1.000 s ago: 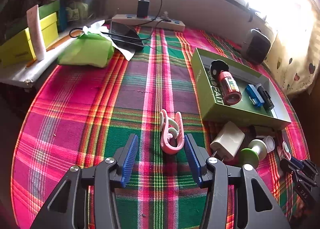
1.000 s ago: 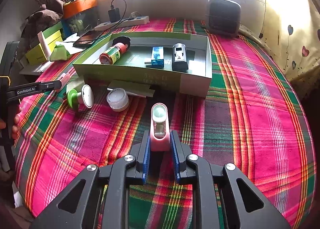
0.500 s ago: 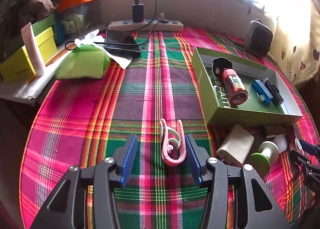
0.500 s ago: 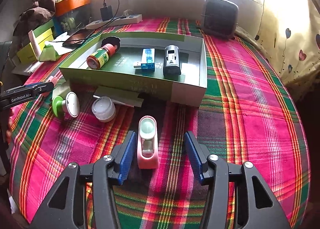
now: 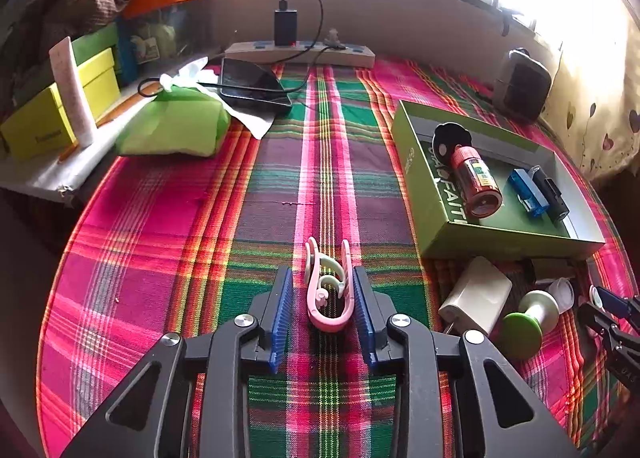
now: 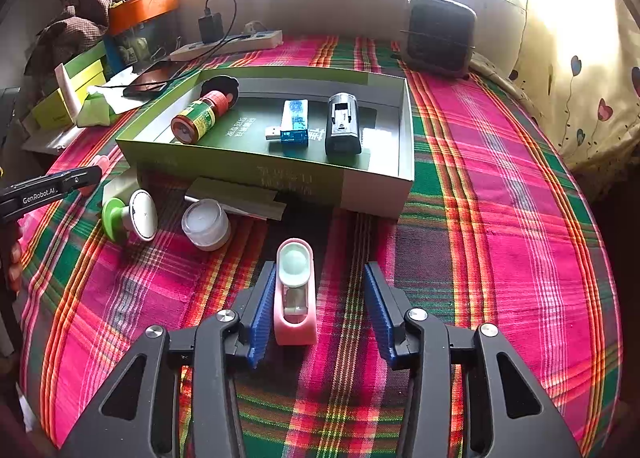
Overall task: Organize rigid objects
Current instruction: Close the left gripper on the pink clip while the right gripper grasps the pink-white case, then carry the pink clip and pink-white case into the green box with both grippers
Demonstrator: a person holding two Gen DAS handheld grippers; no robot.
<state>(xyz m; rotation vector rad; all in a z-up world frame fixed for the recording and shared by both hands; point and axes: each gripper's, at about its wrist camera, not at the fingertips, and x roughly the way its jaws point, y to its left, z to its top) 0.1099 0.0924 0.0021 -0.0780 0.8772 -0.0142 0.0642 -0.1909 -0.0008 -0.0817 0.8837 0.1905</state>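
Note:
A pink clip (image 5: 328, 292) with a pale green spring lies on the plaid cloth between the blue pads of my left gripper (image 5: 322, 278). The right pad touches it and a small gap shows at the left pad. My right gripper (image 6: 320, 274) is open around a pink holder with a pale green round top (image 6: 295, 294), which stands on the cloth next to the left pad. The green box (image 6: 240, 164) ahead holds a red and green bottle (image 6: 196, 120), a blue USB stick (image 6: 294, 124) and a black device (image 6: 342, 124).
Loose in front of the box lie a white charger (image 5: 476, 296), a green and white spool (image 6: 128, 214), a small white jar (image 6: 206, 224) and a cardboard strip (image 6: 236, 198). A power strip (image 5: 304, 52), phone (image 5: 252, 84), green packet (image 5: 176, 126) and dark speaker (image 6: 438, 34) sit further back.
My right gripper has opened and let go of the pink holder, which now stands free. My left gripper's fingers have narrowed around the pink clip.

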